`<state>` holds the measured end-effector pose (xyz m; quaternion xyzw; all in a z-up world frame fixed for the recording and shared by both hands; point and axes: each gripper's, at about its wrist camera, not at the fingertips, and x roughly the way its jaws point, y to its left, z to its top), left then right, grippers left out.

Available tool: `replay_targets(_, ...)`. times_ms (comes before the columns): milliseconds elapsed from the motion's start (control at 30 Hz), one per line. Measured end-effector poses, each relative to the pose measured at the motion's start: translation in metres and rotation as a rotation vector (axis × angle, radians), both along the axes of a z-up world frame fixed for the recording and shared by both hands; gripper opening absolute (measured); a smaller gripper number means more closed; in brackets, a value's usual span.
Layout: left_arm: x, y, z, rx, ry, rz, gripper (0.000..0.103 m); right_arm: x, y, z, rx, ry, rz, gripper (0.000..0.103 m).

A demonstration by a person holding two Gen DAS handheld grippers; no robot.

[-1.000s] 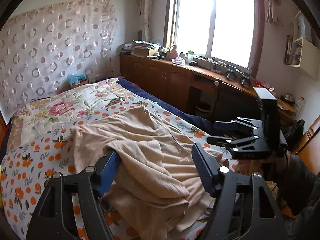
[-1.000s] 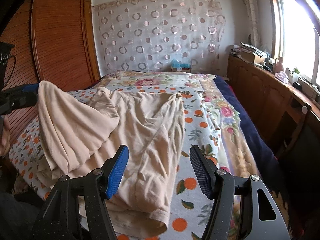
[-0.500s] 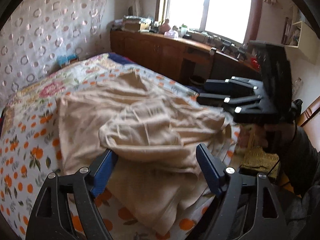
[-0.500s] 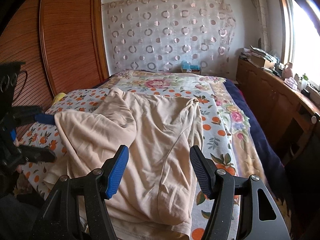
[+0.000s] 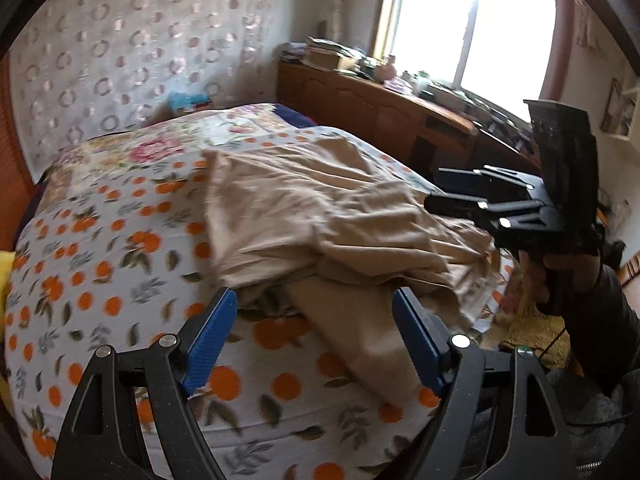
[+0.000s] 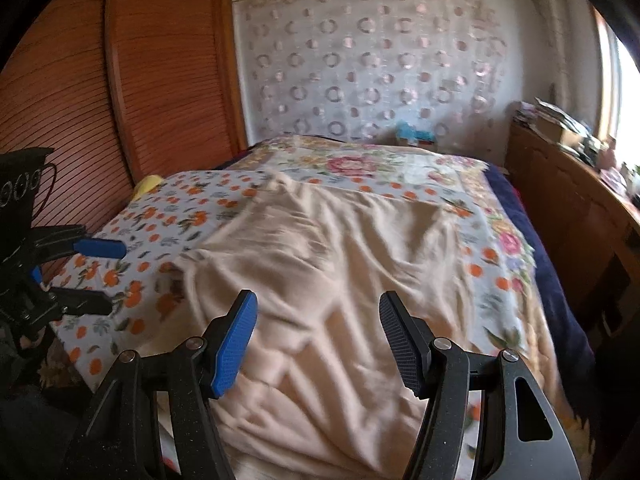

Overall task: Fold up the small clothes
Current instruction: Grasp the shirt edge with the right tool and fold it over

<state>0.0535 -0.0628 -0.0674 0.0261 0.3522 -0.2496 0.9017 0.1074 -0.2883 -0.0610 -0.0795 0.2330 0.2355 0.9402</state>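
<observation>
A beige garment (image 5: 320,216) lies rumpled on the bed, one part folded over itself; it also shows in the right wrist view (image 6: 340,280). My left gripper (image 5: 314,332) is open and empty, just in front of the garment's near fold. My right gripper (image 6: 318,340) is open and empty above the garment's near edge. The right gripper also shows in the left wrist view (image 5: 448,188), over the garment's right side. The left gripper shows at the left of the right wrist view (image 6: 100,276), beside the bed.
The bed (image 5: 100,264) has an orange-print sheet and a floral quilt (image 6: 360,164). A wooden cabinet (image 5: 380,108) with clutter runs under the window on the right. A wooden wardrobe (image 6: 100,100) stands left of the bed.
My left gripper let the lifted part of the garment drop onto the bed and drew back toward the left. The garment now lies flatter. The right gripper stayed open.
</observation>
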Motion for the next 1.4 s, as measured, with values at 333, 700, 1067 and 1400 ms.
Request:
replay_targets(333, 0.0, 0.047, -0.004, -0.036, -0.017, 0.12, 0.081, 0.025, 0.067, -0.017, -0.137, 0.047, 0.137, 0.065)
replay_targets(700, 0.003, 0.052, -0.015, -0.048, 0.002, 0.134, 0.081, 0.04, 0.055, -0.031, -0.187, 0.059, 0.049, 0.011)
replay_targets(1067, -0.002, 0.038, -0.012, -0.04, -0.02, 0.106, 0.081, -0.022, -0.047, -0.026, -0.046, 0.007, -0.21, 0.01)
replay_targets(1400, -0.006, 0.038, -0.006, -0.038, -0.057, 0.142, 0.081, -0.045, -0.056, -0.02, -0.052, 0.034, -0.264, 0.035)
